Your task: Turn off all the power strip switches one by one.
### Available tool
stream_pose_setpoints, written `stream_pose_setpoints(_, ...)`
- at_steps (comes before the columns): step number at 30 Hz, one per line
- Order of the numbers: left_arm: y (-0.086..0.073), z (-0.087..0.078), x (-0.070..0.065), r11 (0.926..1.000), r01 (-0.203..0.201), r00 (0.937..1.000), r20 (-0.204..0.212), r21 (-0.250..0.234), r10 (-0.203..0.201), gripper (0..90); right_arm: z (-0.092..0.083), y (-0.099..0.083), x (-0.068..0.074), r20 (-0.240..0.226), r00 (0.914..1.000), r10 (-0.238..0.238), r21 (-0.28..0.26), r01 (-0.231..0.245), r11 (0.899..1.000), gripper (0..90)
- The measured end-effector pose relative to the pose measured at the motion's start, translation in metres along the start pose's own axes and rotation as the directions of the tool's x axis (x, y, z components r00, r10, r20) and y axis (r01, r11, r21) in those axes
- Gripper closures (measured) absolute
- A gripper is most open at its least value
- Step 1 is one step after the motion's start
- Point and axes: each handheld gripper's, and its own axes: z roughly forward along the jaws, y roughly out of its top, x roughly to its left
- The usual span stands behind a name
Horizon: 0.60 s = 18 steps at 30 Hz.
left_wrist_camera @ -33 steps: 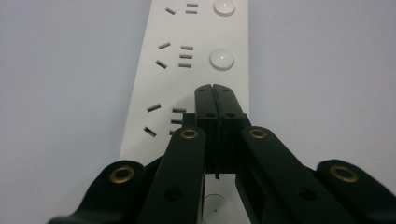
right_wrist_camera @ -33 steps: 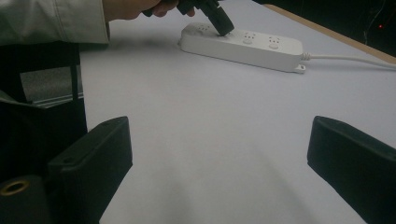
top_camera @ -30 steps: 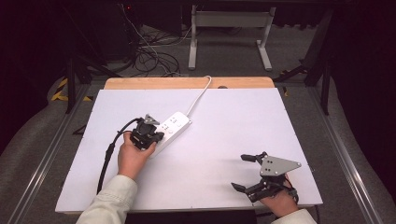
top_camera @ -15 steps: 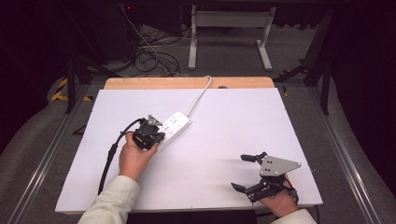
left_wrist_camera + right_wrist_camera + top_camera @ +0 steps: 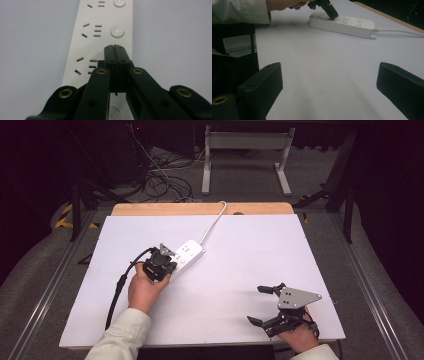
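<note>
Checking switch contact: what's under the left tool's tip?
The closed left tool sits over the power strip, beside a socket and just short of a round button. Whatever lies directly beneath the tip is covered.

Overhead view; two low tool-mounted views

White power strip, pale lilac table, black tongs, cream sleeve

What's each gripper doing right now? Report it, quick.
Left gripper: closed, nothing between the jaws, tips on or just above the power strip.
Right gripper: open, empty, low over the white table.
</note>
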Motion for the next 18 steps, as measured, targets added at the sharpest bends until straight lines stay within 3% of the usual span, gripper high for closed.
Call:
stream_pose_setpoints(4, 0.0, 0.0, 0.001, 1.0, -0.001, 1.0, 0.004, 0.001, 0.001, 90.0, -0.001, 0.0, 0.0, 0.001, 1.0, 0.003, -0.002, -0.003, 1.0, 7.4)
stream_pose_setpoints(8, 0.001, 0.0, -0.003, 0.9996, -0.021, 0.9994, -0.025, 0.016, 0.022, 90.0, 0.0, 0.0, 0.0, -0.001, 1.0, 0.003, 0.001, -0.003, 1.0, 7.4)
stream_pose_setpoints(12, 0.0, -0.001, 0.001, 1.0, 0.002, 1.0, 0.006, 0.009, -0.002, 90.0, 0.0, 0.0, 0.0, 0.001, 1.0, 0.003, 0.001, -0.003, 1.0, 7.4)
stream_pose_setpoints(14, 0.0, -0.005, 0.001, 0.9999, 0.003, 0.9999, 0.011, -0.011, -0.003, 90.0, -0.001, 0.0, 0.0, 0.004, 1.0, 0.006, -0.005, -0.006, 1.0, 7.4)
stream_pose_setpoints(17, 0.004, -0.019, -0.001, 0.9933, 0.012, 0.9991, 0.042, -0.115, -0.007, 90.0, -0.001, 0.0, 0.0, 0.004, 1.0, 0.003, -0.005, -0.003, 1.0, 7.4)
stream_pose_setpoints(18, 0.004, -0.019, -0.001, 0.9933, 0.012, 0.9991, 0.042, -0.115, -0.007, 90.0, -0.001, 0.0, 0.0, 0.004, 1.0, 0.003, -0.005, -0.003, 1.0, 7.4)
